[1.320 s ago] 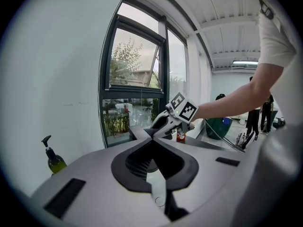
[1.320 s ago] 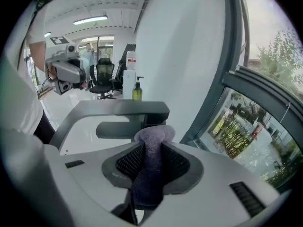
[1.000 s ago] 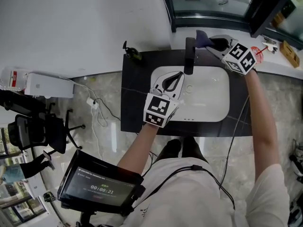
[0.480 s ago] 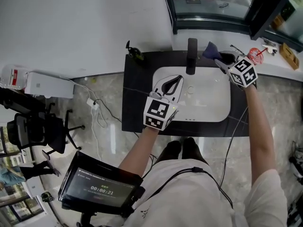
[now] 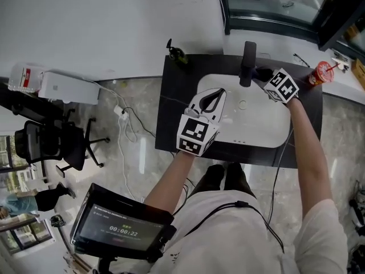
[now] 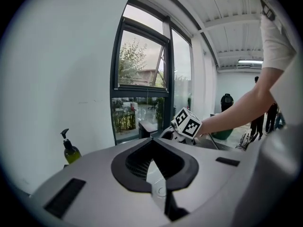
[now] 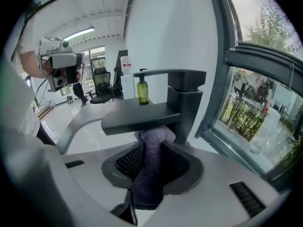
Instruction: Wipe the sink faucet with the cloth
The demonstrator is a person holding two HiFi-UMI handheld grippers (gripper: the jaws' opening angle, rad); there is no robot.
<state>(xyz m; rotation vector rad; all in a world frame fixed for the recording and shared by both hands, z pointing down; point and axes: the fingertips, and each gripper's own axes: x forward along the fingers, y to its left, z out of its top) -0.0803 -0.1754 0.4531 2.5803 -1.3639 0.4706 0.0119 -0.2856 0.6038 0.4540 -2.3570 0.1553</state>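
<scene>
While right hand-held gripper (image 7: 152, 144) clamps cloth (image 7: 147, 178) beneath faucet spout (image 7: 142, 118), left hand-held gripper (image 6: 152, 143) closed, empty

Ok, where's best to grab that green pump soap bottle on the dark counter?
Grip the green soap bottle by its round body, below the pump, probably coming level from the sink side: it stands upright, wall close behind.

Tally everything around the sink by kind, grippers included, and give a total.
Grippers: 2 (left gripper, right gripper)
Faucet: 1
Sink: 1
Purple cloth: 1
Soap pump bottle: 1
Red cup: 1
Total: 7
</scene>
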